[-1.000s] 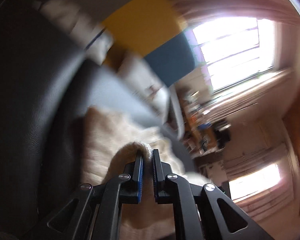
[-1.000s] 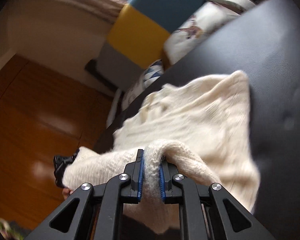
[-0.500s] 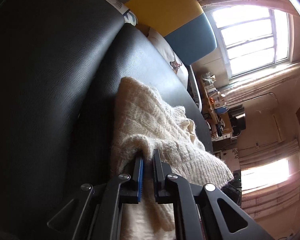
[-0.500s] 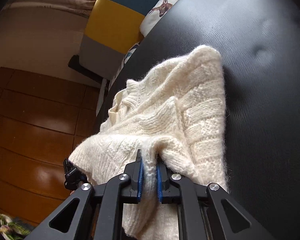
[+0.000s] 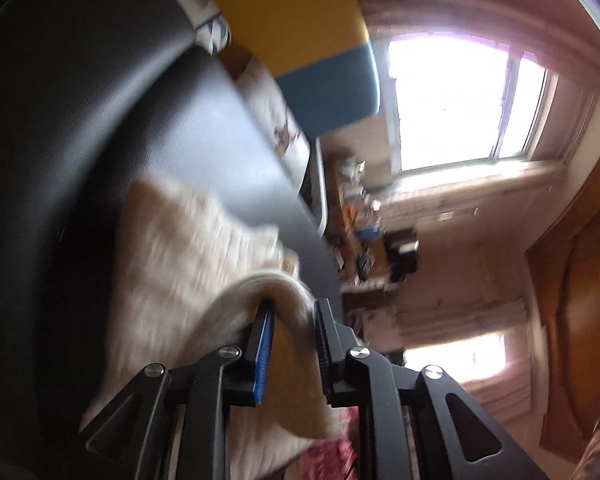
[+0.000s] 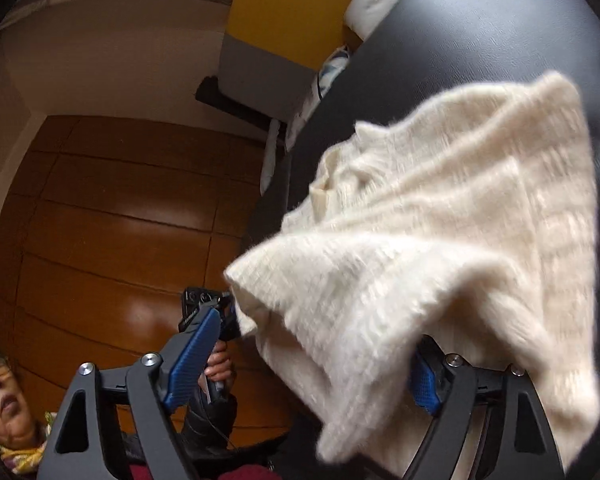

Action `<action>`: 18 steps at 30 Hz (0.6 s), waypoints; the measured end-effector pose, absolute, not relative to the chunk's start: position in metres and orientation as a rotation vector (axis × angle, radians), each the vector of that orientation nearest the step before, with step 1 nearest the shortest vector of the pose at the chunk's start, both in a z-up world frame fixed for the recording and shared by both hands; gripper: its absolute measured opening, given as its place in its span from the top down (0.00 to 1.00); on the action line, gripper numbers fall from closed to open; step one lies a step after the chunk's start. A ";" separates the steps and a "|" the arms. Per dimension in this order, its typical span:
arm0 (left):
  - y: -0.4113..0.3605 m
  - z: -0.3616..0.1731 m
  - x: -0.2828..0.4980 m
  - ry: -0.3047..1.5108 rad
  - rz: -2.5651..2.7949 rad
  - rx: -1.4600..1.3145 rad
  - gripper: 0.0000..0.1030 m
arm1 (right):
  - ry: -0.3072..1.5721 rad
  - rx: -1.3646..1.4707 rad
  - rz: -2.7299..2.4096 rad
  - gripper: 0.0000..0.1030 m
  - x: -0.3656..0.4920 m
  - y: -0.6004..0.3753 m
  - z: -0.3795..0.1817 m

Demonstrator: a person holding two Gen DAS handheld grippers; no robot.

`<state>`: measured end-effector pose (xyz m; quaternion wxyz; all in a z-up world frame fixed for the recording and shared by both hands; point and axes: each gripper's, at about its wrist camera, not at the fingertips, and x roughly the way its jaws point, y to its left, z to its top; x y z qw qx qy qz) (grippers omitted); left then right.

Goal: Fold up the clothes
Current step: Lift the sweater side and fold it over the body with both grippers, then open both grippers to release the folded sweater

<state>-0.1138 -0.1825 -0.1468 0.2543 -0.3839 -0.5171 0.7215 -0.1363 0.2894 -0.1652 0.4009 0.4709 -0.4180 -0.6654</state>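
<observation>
Sweater [image 5: 188, 264], cream knit, is lying on the black leather sofa seat [image 5: 220, 128] in the left wrist view, blurred by motion. The left claw [image 5: 292, 344] is standing with its jaws parted; a fold of the sweater's edge is draping over the blue-padded finger [image 5: 262, 354] and sagging into the gap between the two fingers. Whether the fabric is touching the other finger cannot be told through the blur. Beyond the seat, a yellow and blue cushion [image 5: 320, 52] is leaning up, and a bright window [image 5: 456, 100] is glaring behind it. A cluttered shelf area is showing near the window, too blurred to itemise.

Right wrist view: the right claw [image 6: 300, 360] is standing wide open, its blue-padded fingers [image 6: 190, 356] well apart. The sweater [image 6: 440, 240] is spreading across the black sofa seat [image 6: 500, 32], with a raised fold hanging over the right-hand finger and partly hiding it; the left-hand finger is sitting clear of the fabric. The left claw [image 6: 216, 308] is appearing at the sweater's near corner, held in the person's hand [image 6: 220, 372]; its hold on the corner cannot be confirmed from this angle. The person's face [image 6: 0, 392] is showing at the lower left edge. Wooden floor [image 6: 120, 220] is lying beside the sofa, and the yellow cushion [image 6: 284, 16] is standing at the far end.
</observation>
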 end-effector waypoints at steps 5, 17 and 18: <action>-0.202 -0.147 -0.135 -1.479 2.065 -1.054 0.81 | -1.289 1.092 -1.732 0.17 -0.164 0.310 -0.176; -0.194 -0.123 -0.116 -0.872 2.406 -1.222 0.77 | -0.794 1.210 -2.153 0.12 -0.157 0.312 -0.118; -0.189 -0.122 -0.119 -0.831 2.410 -1.221 0.77 | -0.714 1.232 -2.207 0.12 -0.156 0.312 -0.116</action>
